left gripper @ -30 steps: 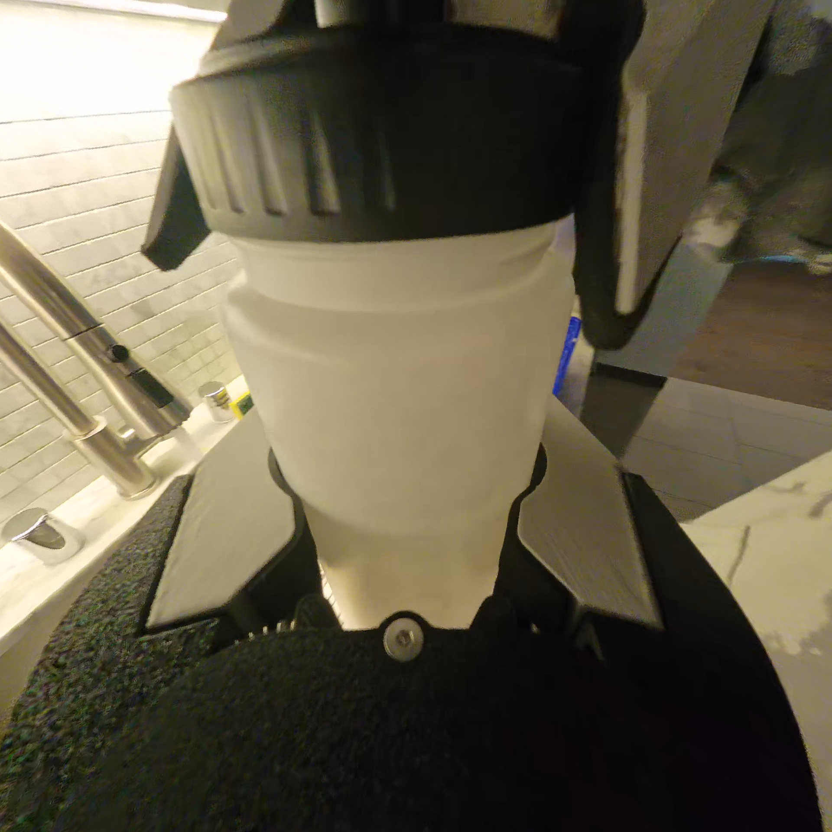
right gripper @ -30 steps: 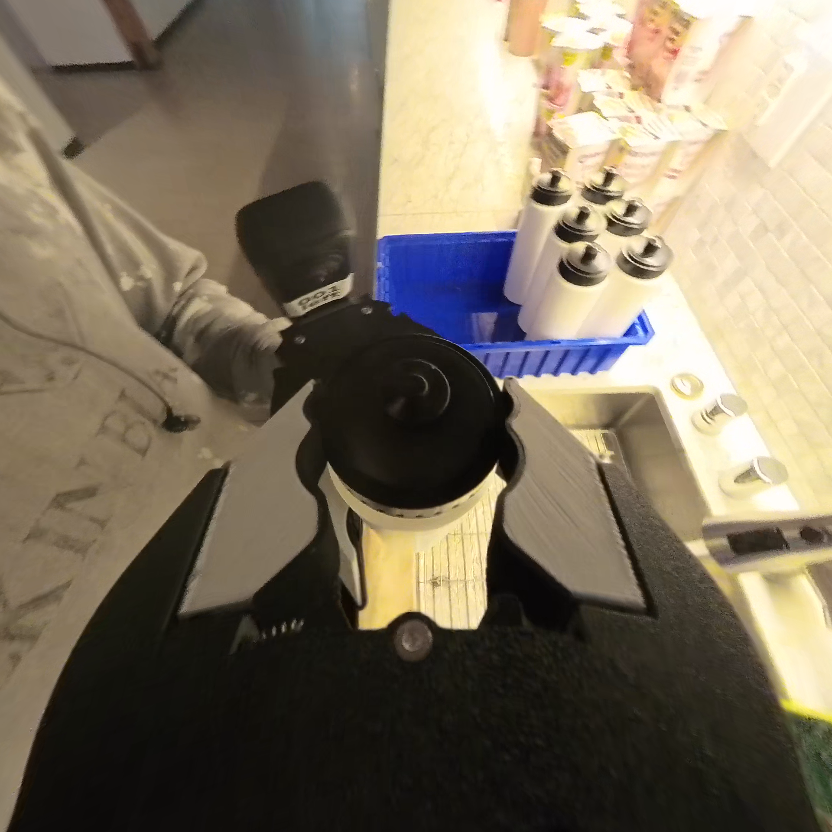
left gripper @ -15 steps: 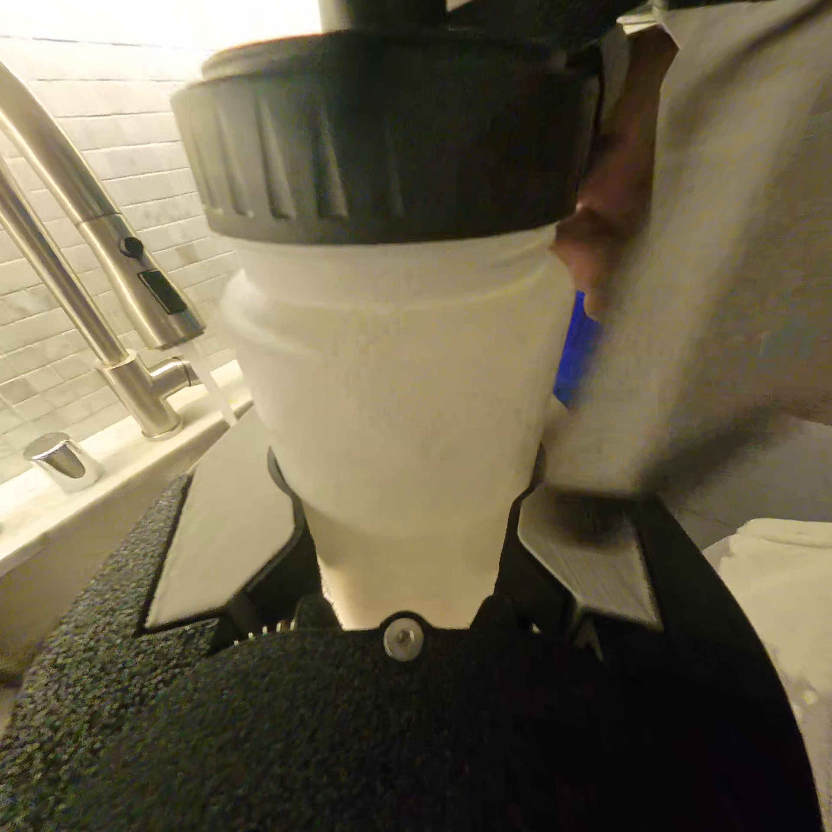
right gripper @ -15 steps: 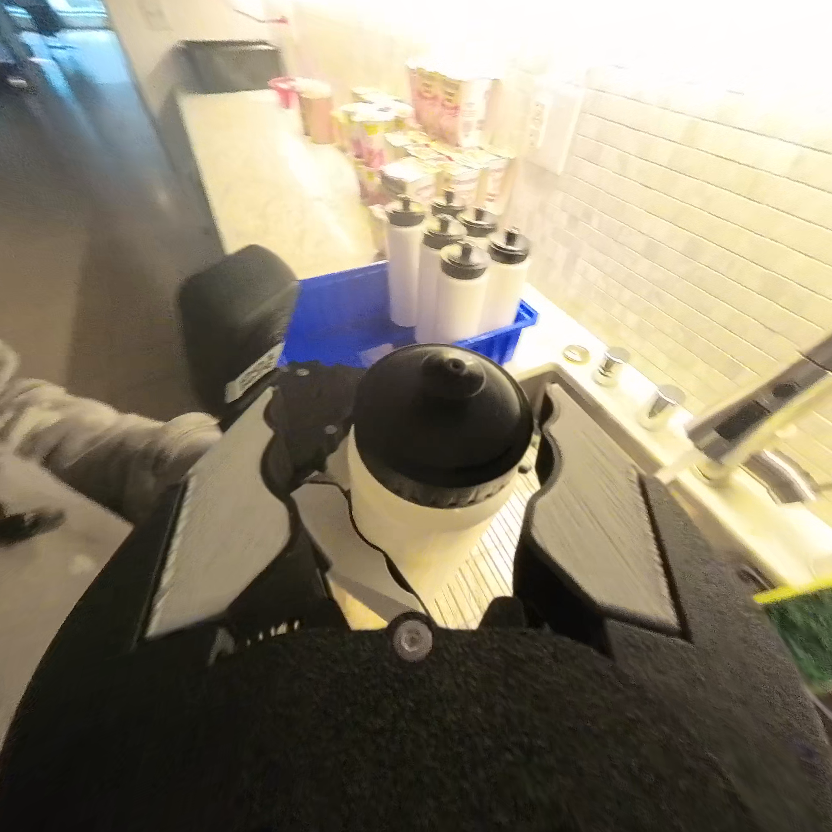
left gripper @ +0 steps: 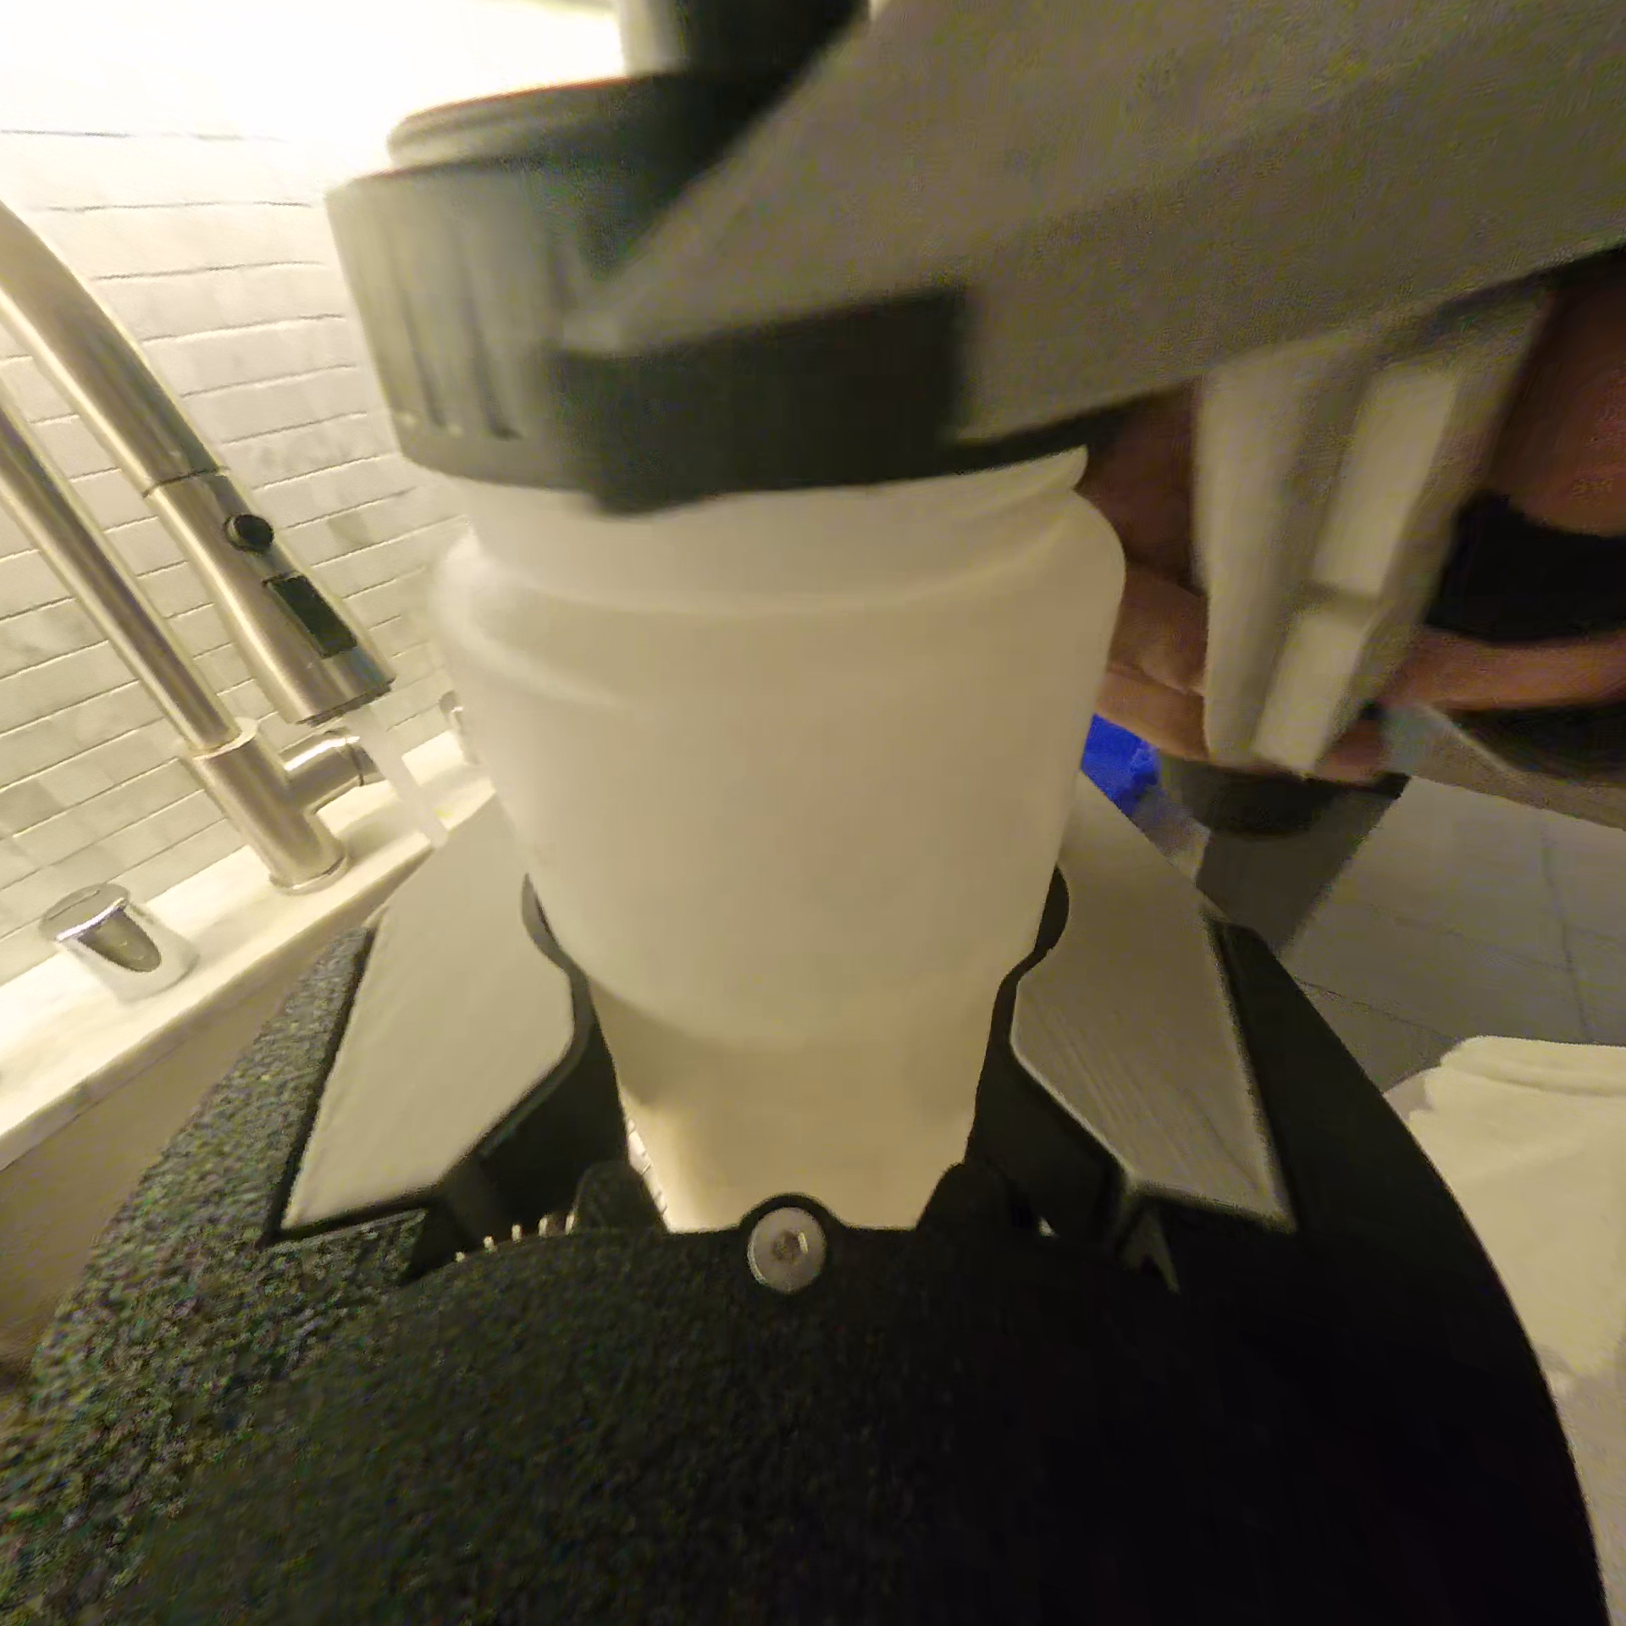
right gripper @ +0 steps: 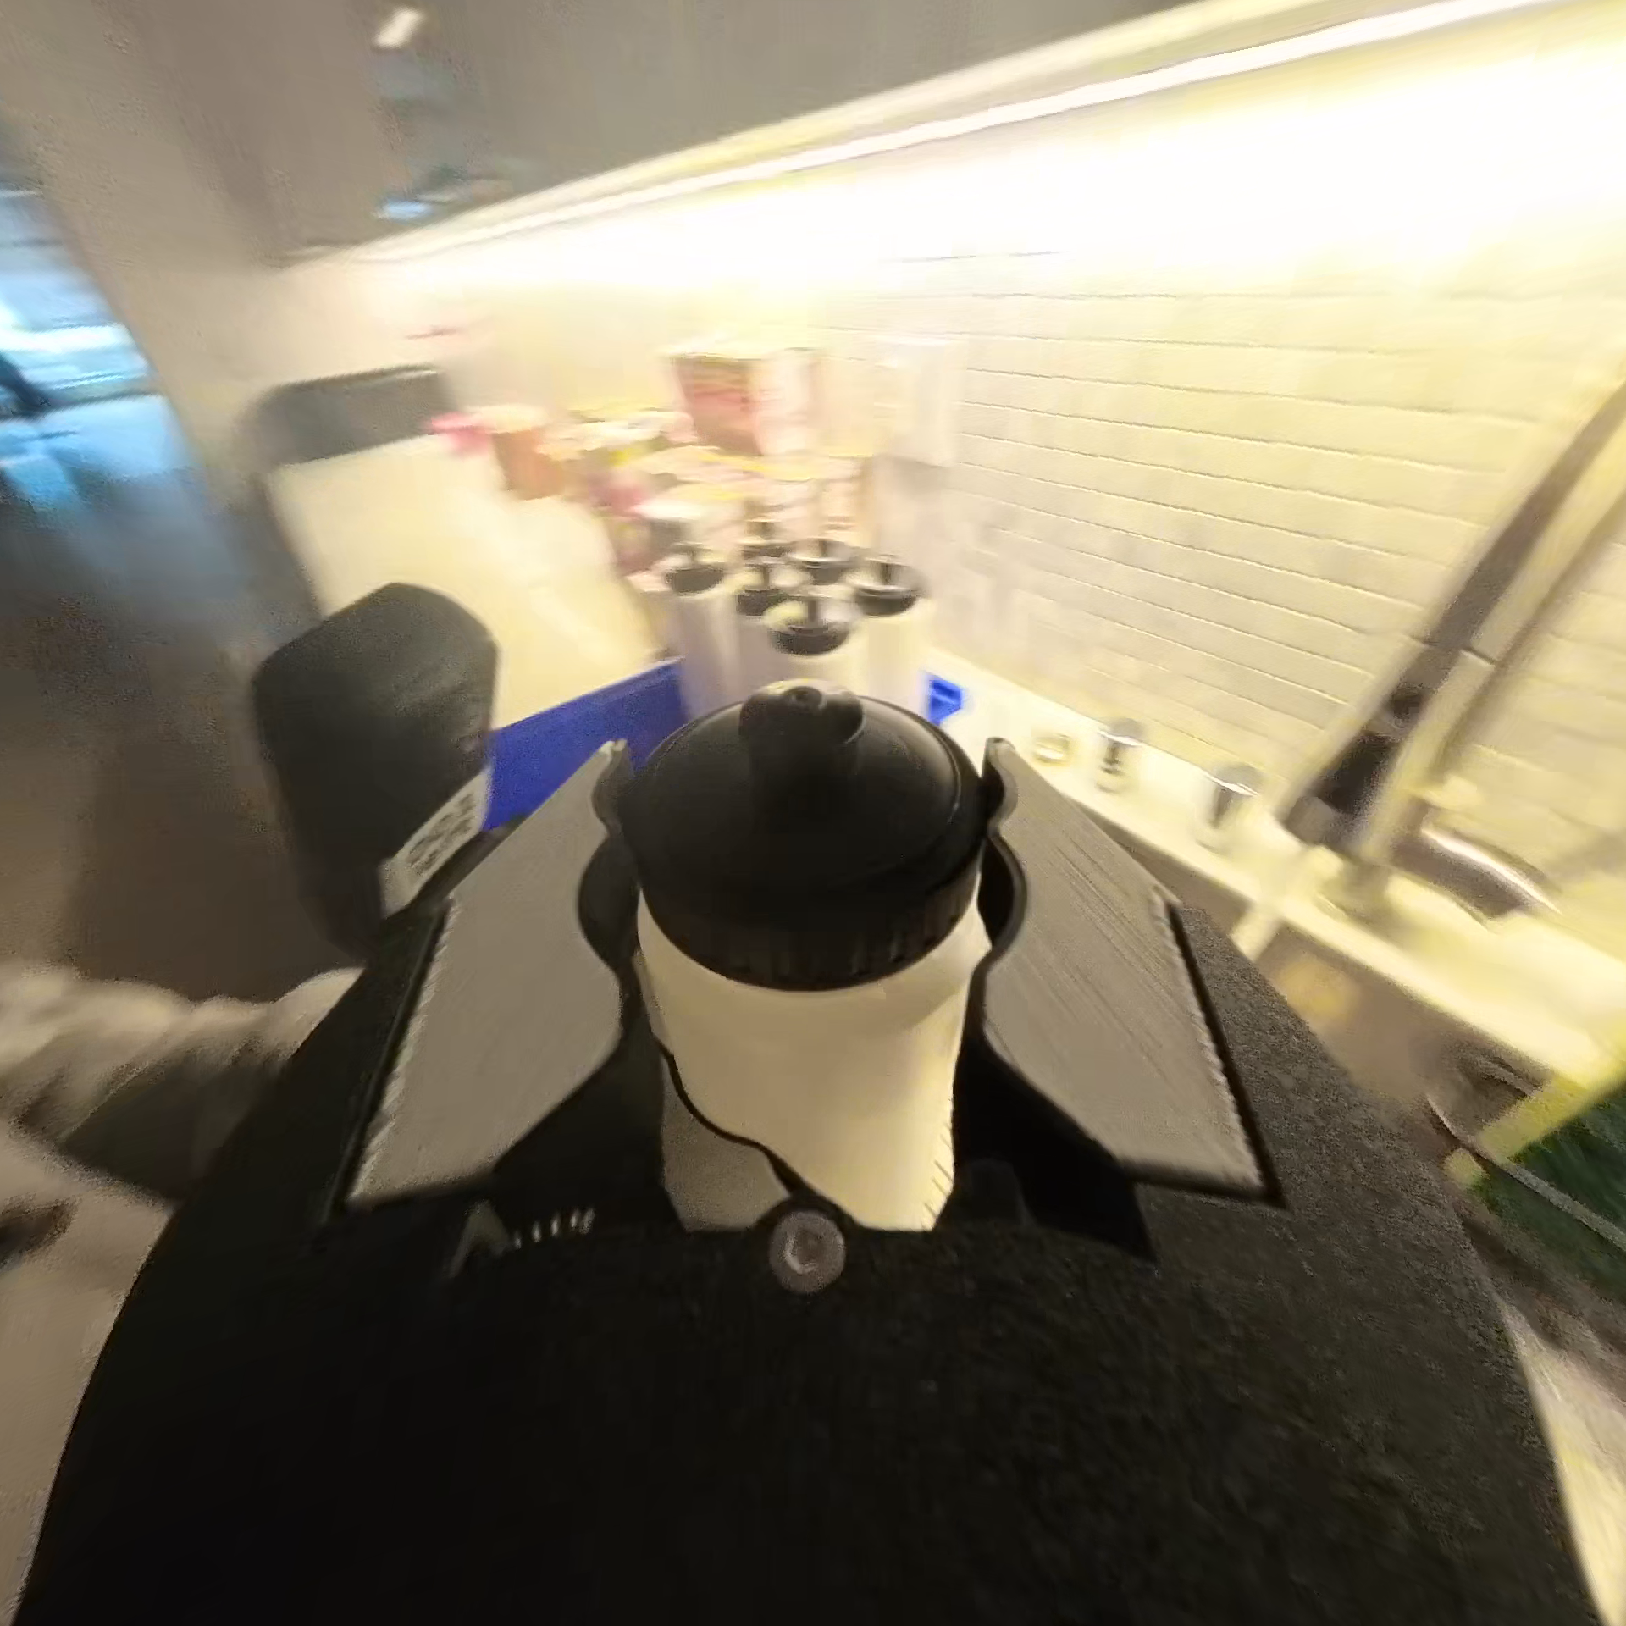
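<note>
A white plastic bottle (left gripper: 774,704) with a black ribbed screw cap (left gripper: 457,352) stands upright in my left gripper (left gripper: 792,889), which is shut on the bottle's body. In the right wrist view my right gripper (right gripper: 801,774) reaches over from above. Its two fingers sit against either side of the black cap (right gripper: 792,845), above the white body (right gripper: 809,1056). One grey finger (left gripper: 1056,220) of the right gripper crosses the cap in the left wrist view, blurred. The left gripper's black housing (right gripper: 369,721) shows to the left.
A steel faucet (left gripper: 220,616) rises at the sink's edge by the white tiled wall. A blue bin (right gripper: 572,748) behind holds several white bottles with black caps (right gripper: 774,616). Packages stand farther along the counter. A green sponge (right gripper: 1566,1161) lies at right. A person's hand (left gripper: 1153,669) holds the right gripper.
The right gripper opened off the cap, tilted upward and swung round, and its fingers now sit against the cap again. The left gripper kept hold of the bottle and turned toward the faucet.
</note>
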The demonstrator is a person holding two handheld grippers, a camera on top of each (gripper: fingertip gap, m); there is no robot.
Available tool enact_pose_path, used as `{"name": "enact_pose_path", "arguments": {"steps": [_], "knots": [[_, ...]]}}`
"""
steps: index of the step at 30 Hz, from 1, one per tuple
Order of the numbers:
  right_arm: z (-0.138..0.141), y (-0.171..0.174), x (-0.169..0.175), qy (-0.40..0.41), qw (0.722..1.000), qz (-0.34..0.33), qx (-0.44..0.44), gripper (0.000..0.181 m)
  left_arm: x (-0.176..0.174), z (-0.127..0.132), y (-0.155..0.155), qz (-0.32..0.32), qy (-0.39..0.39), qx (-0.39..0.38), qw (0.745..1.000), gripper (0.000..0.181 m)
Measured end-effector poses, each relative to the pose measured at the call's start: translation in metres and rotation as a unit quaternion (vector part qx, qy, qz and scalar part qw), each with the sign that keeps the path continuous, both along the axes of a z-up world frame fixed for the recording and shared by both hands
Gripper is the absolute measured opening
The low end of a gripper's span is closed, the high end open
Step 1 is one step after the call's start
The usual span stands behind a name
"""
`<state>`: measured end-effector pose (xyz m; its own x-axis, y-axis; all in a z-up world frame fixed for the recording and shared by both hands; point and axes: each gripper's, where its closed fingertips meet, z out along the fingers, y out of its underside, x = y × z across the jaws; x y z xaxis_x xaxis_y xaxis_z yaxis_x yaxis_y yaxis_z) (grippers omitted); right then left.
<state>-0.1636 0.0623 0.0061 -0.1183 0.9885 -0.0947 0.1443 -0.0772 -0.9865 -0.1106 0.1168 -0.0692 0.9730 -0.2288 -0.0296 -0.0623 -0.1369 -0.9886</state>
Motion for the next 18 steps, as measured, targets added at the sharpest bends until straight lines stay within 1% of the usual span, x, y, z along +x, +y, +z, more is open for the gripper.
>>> {"name": "enact_pose_path", "arguments": {"steps": [1,2,3,4,5,6,8,10,12,13,14,18], "knots": [[-0.006,0.005,0.0,-0.014,0.999,-0.053,0.006,0.078,-0.002,-0.004,0.002,0.006,0.004,-0.005,1.0,0.102],[-0.011,0.003,0.001,-0.026,0.997,-0.076,0.024,0.084,-0.003,-0.007,0.003,0.01,0.008,-0.007,1.0,0.102],[-0.014,-0.002,0.003,-0.032,0.996,-0.074,0.033,0.096,-0.003,-0.009,0.003,0.009,0.004,-0.009,1.0,0.102],[-0.015,-0.007,0.005,-0.039,0.997,-0.061,0.03,0.105,-0.003,-0.01,0.004,0.006,-0.005,-0.01,1.0,0.101],[-0.013,-0.01,0.008,-0.041,0.998,-0.038,0.026,0.106,-0.004,-0.009,0.003,0.004,-0.009,-0.009,1.0,0.102],[-0.008,-0.012,0.012,-0.034,0.999,-0.005,0.023,0.103,-0.004,-0.008,0.003,0.003,-0.008,-0.007,1.0,0.102],[0.003,-0.007,0.017,-0.021,0.998,0.052,0.023,0.092,-0.005,-0.004,0.002,-0.003,-0.01,-0.004,1.0,0.102],[0.011,0.001,0.013,-0.012,0.995,0.094,0.022,0.1,-0.004,-0.001,0.002,-0.011,-0.01,-0.002,1.0,0.103],[0.016,-0.004,0.007,-0.004,0.99,0.143,0.005,0.099,-0.004,0.002,0.003,-0.015,-0.007,0.0,1.0,0.103],[0.014,-0.007,0.004,-0.006,0.988,0.157,0.005,0.098,-0.005,0.003,0.005,-0.014,-0.01,0.001,1.0,0.103],[0.012,-0.011,0.003,-0.005,0.986,0.165,0.009,0.094,-0.007,0.005,0.006,-0.012,-0.013,0.001,1.0,0.103],[0.009,-0.005,0.006,0.014,0.995,0.094,0.036,0.093,-0.017,0.007,0.011,0.008,-0.011,0.0,1.0,0.103]]}}
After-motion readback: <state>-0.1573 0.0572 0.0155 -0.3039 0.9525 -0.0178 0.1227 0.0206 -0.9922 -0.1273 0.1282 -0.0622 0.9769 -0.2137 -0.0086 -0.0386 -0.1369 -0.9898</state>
